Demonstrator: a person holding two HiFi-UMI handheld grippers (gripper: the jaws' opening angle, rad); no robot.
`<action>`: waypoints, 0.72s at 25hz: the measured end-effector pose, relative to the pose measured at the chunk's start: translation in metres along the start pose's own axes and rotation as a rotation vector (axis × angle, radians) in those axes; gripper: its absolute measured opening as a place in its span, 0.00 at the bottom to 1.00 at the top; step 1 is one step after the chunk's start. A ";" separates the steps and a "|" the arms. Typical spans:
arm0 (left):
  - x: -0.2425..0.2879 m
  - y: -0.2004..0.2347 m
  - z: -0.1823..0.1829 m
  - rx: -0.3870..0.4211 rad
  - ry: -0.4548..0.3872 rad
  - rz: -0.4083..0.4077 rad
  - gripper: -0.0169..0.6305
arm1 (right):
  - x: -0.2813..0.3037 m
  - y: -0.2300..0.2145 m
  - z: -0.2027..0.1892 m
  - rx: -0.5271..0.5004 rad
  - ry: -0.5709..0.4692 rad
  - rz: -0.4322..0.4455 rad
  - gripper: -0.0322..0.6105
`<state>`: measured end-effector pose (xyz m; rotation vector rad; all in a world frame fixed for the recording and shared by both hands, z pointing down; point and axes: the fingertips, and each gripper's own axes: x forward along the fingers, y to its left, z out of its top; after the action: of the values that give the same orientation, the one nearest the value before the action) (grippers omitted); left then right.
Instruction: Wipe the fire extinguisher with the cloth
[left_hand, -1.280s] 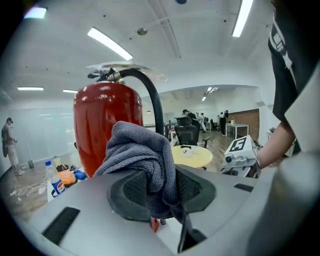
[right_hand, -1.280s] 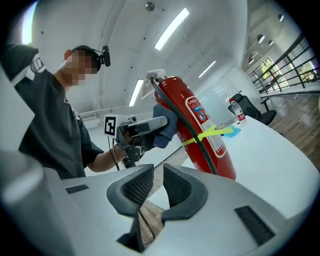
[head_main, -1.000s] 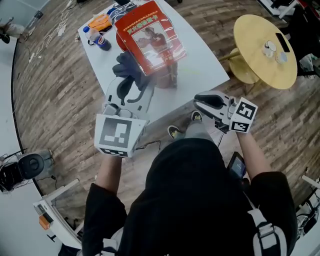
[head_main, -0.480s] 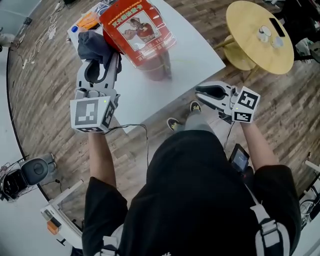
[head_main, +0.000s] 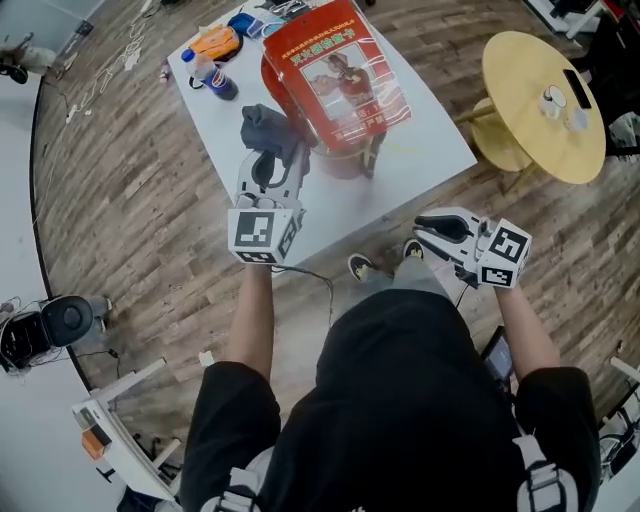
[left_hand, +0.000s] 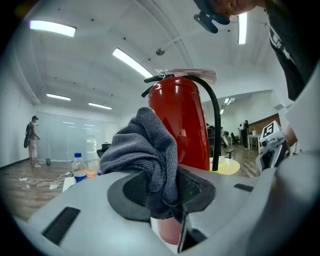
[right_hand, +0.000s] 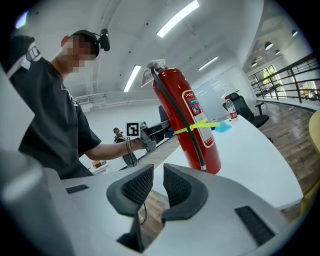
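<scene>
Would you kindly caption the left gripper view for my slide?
Left gripper holding a grey cloth in front of the red fire extinguisher.

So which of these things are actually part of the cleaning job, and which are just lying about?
Part of the job:
- fire extinguisher
- grey cloth
- left gripper, clamped on the cloth

Just lying about:
- plastic bottle
- orange item
- round yellow table
- right gripper, empty, off to the side

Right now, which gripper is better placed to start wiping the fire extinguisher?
Left. The left gripper holds the grey cloth beside the red fire extinguisher; the right gripper is empty and farther off.
</scene>
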<state>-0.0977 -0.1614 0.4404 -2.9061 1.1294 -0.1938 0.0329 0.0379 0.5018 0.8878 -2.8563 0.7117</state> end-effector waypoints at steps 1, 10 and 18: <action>-0.001 0.002 -0.004 -0.011 -0.010 0.013 0.23 | 0.003 0.002 -0.003 -0.001 0.011 0.008 0.16; -0.002 -0.071 -0.156 0.220 0.456 -0.063 0.23 | -0.002 -0.002 -0.014 -0.021 0.061 0.006 0.16; -0.004 -0.184 -0.145 0.050 0.475 -0.110 0.23 | -0.040 -0.021 -0.001 -0.058 0.018 -0.097 0.16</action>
<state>0.0051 -0.0187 0.5952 -2.9584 0.9807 -0.9401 0.0778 0.0440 0.5038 0.9981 -2.7804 0.6206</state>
